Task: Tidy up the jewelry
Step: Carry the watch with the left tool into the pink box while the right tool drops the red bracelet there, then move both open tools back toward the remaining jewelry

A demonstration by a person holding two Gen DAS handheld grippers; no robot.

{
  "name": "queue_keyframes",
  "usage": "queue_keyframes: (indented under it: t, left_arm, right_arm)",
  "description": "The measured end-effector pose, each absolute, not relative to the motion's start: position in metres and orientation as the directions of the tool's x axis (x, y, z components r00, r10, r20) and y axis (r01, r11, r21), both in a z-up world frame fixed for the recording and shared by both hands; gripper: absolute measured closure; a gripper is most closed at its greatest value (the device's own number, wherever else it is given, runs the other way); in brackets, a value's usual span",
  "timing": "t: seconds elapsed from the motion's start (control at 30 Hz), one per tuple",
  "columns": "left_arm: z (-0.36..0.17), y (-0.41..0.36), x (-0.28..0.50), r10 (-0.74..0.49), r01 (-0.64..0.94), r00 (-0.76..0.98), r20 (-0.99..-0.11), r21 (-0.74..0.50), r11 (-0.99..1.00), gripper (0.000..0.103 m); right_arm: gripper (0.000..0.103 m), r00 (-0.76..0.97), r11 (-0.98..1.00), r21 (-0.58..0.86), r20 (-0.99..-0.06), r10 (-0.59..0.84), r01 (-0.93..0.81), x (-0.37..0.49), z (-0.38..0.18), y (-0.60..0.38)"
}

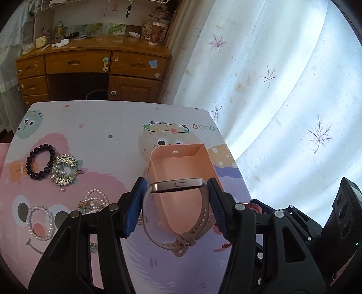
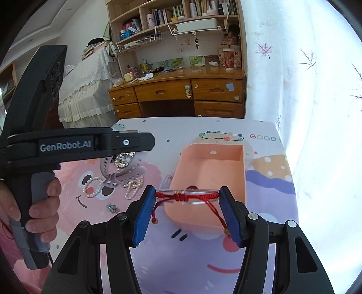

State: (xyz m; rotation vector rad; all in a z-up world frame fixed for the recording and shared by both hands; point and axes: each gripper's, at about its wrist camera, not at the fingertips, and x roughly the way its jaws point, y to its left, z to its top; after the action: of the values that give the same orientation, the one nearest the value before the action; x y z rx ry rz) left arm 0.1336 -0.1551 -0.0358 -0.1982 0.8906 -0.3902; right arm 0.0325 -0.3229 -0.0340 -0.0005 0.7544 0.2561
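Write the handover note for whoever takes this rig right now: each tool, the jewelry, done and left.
Left tool: shut on the watch, held in front of the pink box.
Right tool: shut on the red cord bracelet, at the box's near edge.
Done: nothing seen in the box.
Left: drop both pieces in, then the black bead bracelet, gold brooch, pearl bracelet and pearl cluster on the table.

Home bedroom — desk [image 2: 176, 90], bookshelves [image 2: 172, 13], curtain [image 2: 305, 90]
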Motion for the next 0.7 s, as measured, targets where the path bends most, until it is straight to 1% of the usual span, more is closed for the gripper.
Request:
queue_keyframes:
  t: [0.2, 0.23, 0.27, 0.3, 0.33, 0.37, 0.4, 0.47, 0.5, 0.7]
  left_arm:
    - [-0.044, -0.184, 0.151, -0.385, 0.222, 0.594, -0.706, -0.315, 0.923, 0.05]
    - [-0.045, -0.186, 0.154, -0.379, 0.216, 0.594, -0.71, -0.313, 0.925, 0.049]
    - [-0.047, -0.19, 0.158, -0.367, 0.202, 0.594, -0.715, -0.309, 0.929, 0.049]
    - [-0.049, -0.192, 0.162, -0.368, 0.195, 0.589, -0.72, -0.315, 0.929, 0.046]
    - [-0.051, -0.193, 0.164, -0.375, 0.196, 0.579, -0.724, -0.323, 0.926, 0.043]
    - [-0.052, -0.195, 0.167, -0.381, 0.196, 0.573, -0.726, -0.331, 0.923, 0.042]
    - [-0.052, -0.196, 0.168, -0.379, 0.193, 0.574, -0.726, -0.33, 0.924, 0.04]
    - [-0.051, -0.198, 0.169, -0.354, 0.178, 0.593, -0.723, -0.312, 0.933, 0.029]
    - [-0.05, -0.196, 0.168, -0.35, 0.177, 0.601, -0.719, -0.307, 0.935, 0.022]
    - [-0.053, -0.179, 0.162, -0.292, 0.144, 0.602, -0.743, -0.259, 0.955, 0.021]
  right_arm:
    - [0.045, 0.697, 0.95, 0.113, -0.655, 0.292, -0.292, 0.047, -0.036, -0.363]
    - [0.043, 0.694, 0.945, 0.123, -0.651, 0.306, -0.302, 0.05, -0.037, -0.368]
    - [0.036, 0.689, 0.944, 0.128, -0.654, 0.311, -0.305, 0.053, -0.039, -0.372]
    - [0.021, 0.682, 0.944, 0.132, -0.662, 0.311, -0.303, 0.055, -0.041, -0.377]
    - [0.017, 0.678, 0.943, 0.136, -0.665, 0.314, -0.304, 0.056, -0.042, -0.381]
    - [0.016, 0.679, 0.941, 0.138, -0.661, 0.319, -0.308, 0.057, -0.043, -0.383]
    - [0.016, 0.685, 0.941, 0.138, -0.655, 0.32, -0.307, 0.056, -0.042, -0.388]
    - [0.016, 0.682, 0.943, 0.144, -0.659, 0.317, -0.3, 0.056, -0.046, -0.388]
    - [0.016, 0.677, 0.943, 0.152, -0.663, 0.319, -0.296, 0.056, -0.046, -0.391]
    - [0.016, 0.665, 0.955, 0.161, -0.689, 0.289, -0.248, 0.055, -0.05, -0.378]
